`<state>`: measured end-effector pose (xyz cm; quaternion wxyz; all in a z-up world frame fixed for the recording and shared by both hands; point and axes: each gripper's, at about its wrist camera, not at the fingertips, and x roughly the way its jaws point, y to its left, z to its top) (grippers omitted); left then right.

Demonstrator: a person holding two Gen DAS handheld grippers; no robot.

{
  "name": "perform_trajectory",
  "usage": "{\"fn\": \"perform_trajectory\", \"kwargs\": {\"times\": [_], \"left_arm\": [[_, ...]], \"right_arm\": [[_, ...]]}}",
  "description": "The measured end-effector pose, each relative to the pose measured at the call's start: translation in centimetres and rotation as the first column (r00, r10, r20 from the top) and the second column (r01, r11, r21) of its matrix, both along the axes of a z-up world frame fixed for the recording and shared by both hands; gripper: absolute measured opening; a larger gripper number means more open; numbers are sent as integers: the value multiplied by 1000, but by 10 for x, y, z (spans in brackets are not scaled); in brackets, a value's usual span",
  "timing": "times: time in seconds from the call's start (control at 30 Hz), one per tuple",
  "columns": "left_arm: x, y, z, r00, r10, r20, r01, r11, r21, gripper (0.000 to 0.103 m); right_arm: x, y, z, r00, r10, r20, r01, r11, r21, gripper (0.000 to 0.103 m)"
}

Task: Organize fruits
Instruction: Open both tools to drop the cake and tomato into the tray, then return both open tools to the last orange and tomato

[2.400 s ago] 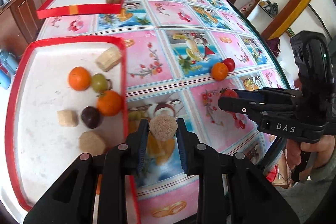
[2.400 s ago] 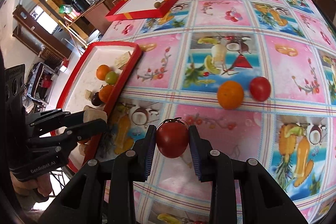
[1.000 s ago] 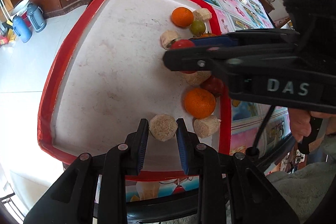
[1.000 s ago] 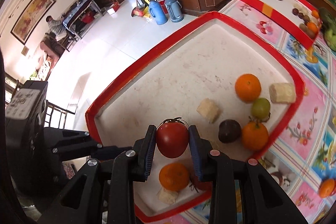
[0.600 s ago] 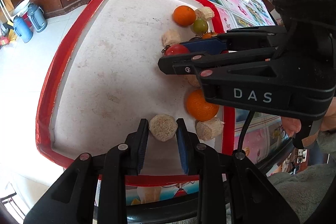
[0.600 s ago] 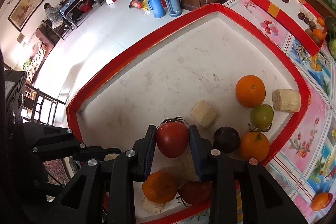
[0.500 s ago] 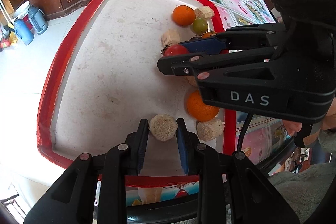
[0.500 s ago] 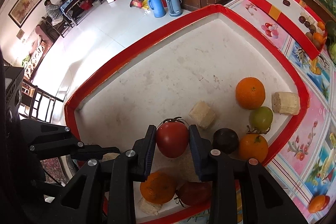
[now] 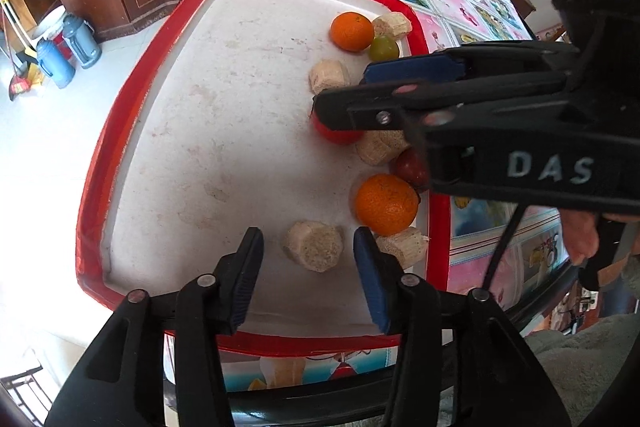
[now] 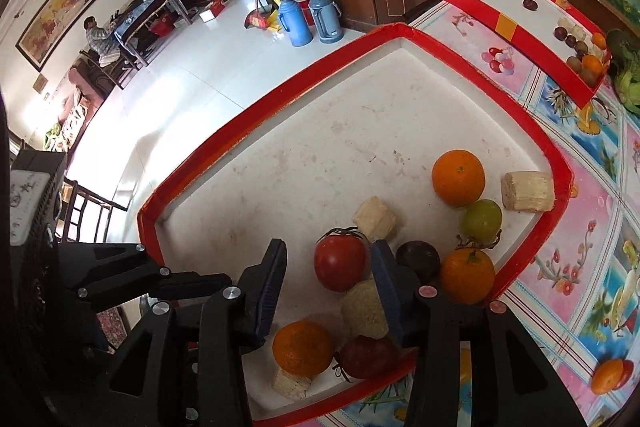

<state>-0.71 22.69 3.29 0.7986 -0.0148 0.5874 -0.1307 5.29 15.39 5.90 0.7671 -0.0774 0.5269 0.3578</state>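
both claws are sitting spread apart over the red tray (image 9: 120, 115), the left claw (image 9: 308, 259) straddling a tan cane chunk (image 9: 314, 245) lying on the tray floor, the right claw (image 10: 328, 267) loosely around a tomato (image 10: 340, 263) with an orange (image 10: 302, 347) at its 6 o'clock.

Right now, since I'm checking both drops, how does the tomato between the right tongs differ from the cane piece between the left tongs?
The tomato is red, smooth and round; the cane piece is pale, fibrous and a stubby cylinder. The tomato lies among other fruit, against another cane chunk; the cane piece lies apart, nearer the tray corner. Shared: both rest on the tray, and both the right tongs and the left tongs are open around them.
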Motion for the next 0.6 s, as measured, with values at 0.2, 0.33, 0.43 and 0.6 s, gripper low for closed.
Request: {"fn": "perform_trajectory", "kwargs": {"times": [0.2,0.33,0.43,0.6], "left_arm": [[-3,-3,14,999,7,41,-10,997,74,64],[-9,-2,23,998,29,60,-32,998,57,64],[-12,-8,24,998,19,59,-22,999,47,64],[-7,-31,30,997,-34,75,31,999,41,64]], "right_arm": [[0,-30,15,997,-71,-2,72,996,59,52],[-4,-65,16,989,-147,-19,148,986,81,57],[-7,-93,10,976,-215,-44,218,973,81,57],[-12,-139,-3,943,-321,-87,327,942,70,57]]}}
